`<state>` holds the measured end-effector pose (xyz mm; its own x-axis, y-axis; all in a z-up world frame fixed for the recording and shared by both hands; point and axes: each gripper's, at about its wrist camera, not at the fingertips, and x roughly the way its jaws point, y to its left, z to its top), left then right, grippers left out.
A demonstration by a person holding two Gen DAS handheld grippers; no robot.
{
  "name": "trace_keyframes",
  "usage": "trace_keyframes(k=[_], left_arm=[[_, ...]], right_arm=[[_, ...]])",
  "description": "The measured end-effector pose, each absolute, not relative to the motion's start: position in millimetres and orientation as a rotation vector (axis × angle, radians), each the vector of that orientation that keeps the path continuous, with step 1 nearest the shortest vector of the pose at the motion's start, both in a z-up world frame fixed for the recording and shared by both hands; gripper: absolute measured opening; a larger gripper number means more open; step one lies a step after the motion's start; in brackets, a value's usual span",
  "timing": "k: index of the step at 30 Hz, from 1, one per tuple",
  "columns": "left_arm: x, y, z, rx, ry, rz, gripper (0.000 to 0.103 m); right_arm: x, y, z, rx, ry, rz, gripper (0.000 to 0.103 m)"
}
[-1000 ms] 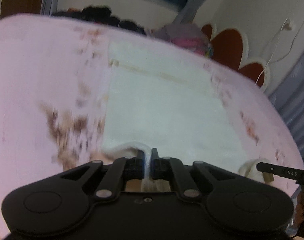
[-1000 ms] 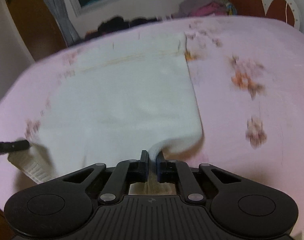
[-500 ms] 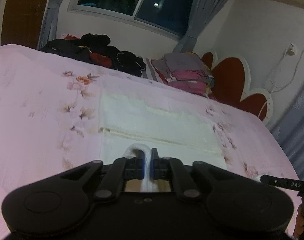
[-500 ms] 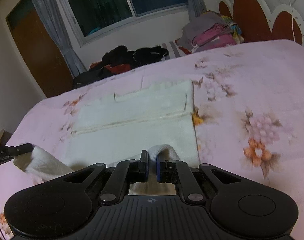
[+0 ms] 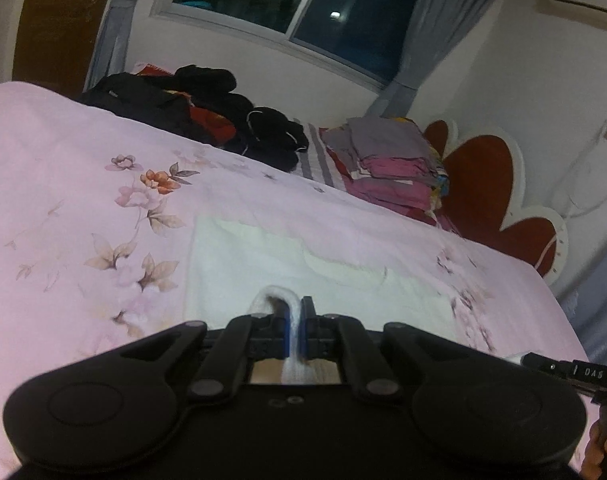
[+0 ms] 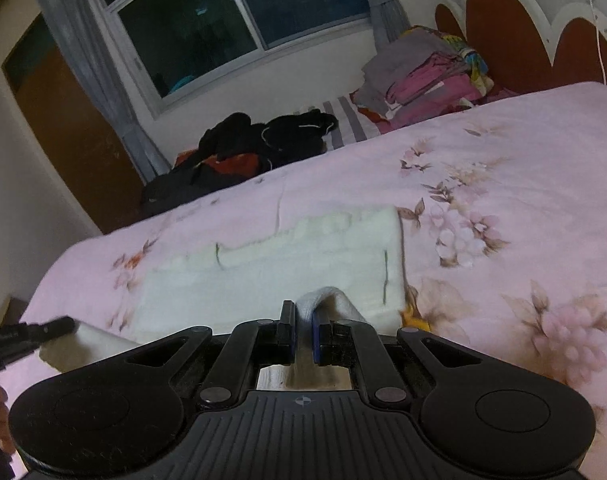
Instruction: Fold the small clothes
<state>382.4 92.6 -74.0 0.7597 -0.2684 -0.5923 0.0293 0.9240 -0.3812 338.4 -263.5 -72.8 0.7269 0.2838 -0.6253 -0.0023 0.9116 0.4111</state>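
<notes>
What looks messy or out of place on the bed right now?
The white garment lies flat on the pink sheet, its near edge pinched by the left tongs and right tongs. Odd one out: dark clothes heaped loosely at the far edge, beside a tidy folded stack.

My right gripper [image 6: 302,322] was clamped on fold of white garment [image 6: 287,264], cloth bulging up between blue pads. Rest of garment lay flat on pink floral bedspread [image 6: 503,184], far edge doubled over, thin dark stitch marks near right edge. Left gripper [image 6: 43,330] came in from lower left, tip touching garment's near-left corner, corner lifted off bed; its jaw state unreadable. Dark clothes pile [image 6: 255,144] and folded stack [image 6: 423,68] sat at far bed edge, below window [image 6: 231,20].
</notes>
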Motion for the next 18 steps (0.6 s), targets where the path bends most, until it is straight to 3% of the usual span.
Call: trace_keyframes(k=[18], left_arm=[[496,84,-116,-0.364,0.794,-0.041,0.006]], right_arm=[[461,-282,-127,0.489,0.824,0.076,0.007]])
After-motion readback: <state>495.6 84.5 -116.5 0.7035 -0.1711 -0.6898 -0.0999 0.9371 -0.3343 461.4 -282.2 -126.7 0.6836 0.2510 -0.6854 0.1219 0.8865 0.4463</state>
